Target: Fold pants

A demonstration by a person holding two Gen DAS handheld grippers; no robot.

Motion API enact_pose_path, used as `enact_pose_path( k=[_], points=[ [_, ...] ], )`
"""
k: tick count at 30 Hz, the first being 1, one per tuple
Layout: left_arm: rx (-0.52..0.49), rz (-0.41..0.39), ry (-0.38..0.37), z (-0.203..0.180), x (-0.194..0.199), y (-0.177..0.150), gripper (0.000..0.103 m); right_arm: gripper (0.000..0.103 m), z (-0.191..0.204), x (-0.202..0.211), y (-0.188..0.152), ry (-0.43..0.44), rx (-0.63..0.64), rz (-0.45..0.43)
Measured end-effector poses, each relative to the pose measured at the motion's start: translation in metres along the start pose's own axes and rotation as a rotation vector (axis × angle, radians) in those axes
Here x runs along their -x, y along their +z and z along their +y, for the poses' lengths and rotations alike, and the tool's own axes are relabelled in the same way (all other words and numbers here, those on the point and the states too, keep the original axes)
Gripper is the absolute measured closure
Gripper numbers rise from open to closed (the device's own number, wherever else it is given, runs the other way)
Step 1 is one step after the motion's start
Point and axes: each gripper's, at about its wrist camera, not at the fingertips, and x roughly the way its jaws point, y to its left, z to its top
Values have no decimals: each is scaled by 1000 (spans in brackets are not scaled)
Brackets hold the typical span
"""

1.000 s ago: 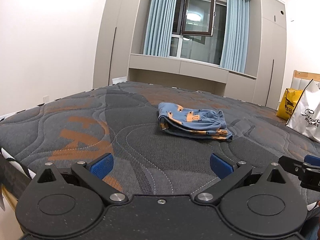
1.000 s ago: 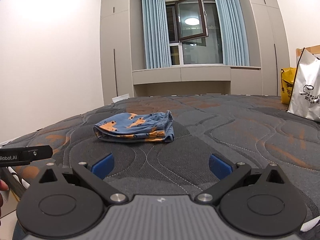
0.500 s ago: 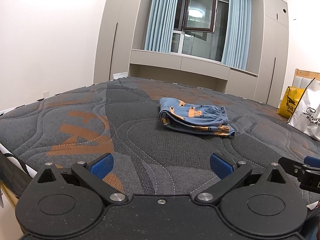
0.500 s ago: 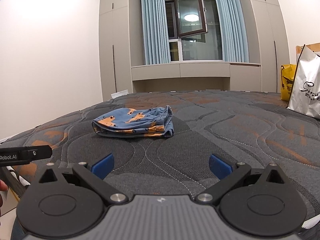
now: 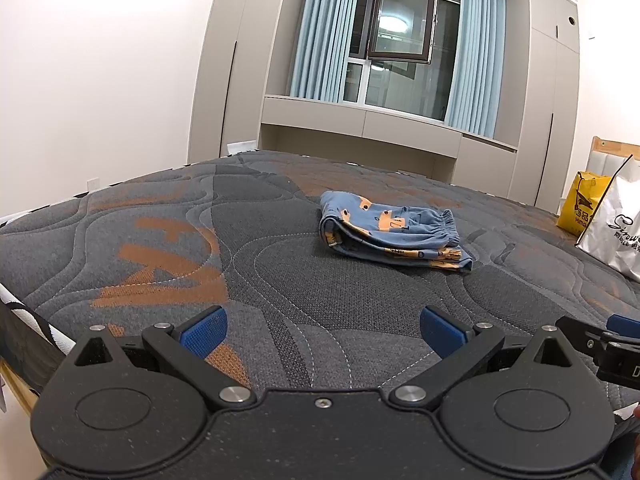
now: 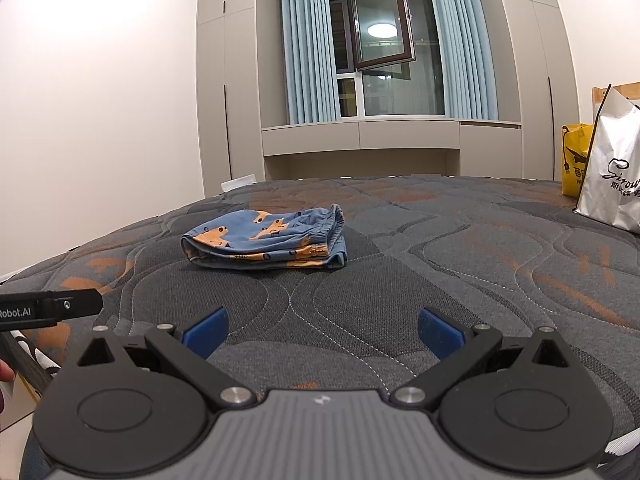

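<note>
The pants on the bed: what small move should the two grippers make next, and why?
Probably none toward the cloth: the pants already lie folded in a compact stack on the mattress. The left gripper and right gripper are open, empty, apart from it; drawing back seems right.

A home bedroom: a bare quilted mattress in grey and orange fills the foreground, with a wooden headboard at its right end. Floor-to-ceiling beige wardrobes flank a window with pale blue curtains, and shopping bags stand on the bed.
</note>
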Motion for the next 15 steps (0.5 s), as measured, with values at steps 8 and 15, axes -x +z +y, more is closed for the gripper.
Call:
enact_pose_path(
  k=[8,15],
  points=[
    [0,1,0,0,0,0,1,0,0,1,0,0,0,1],
    [0,6,-3,-2,0,-1,1,0,-2,-1,-1,-4,-6,3]
  ],
)
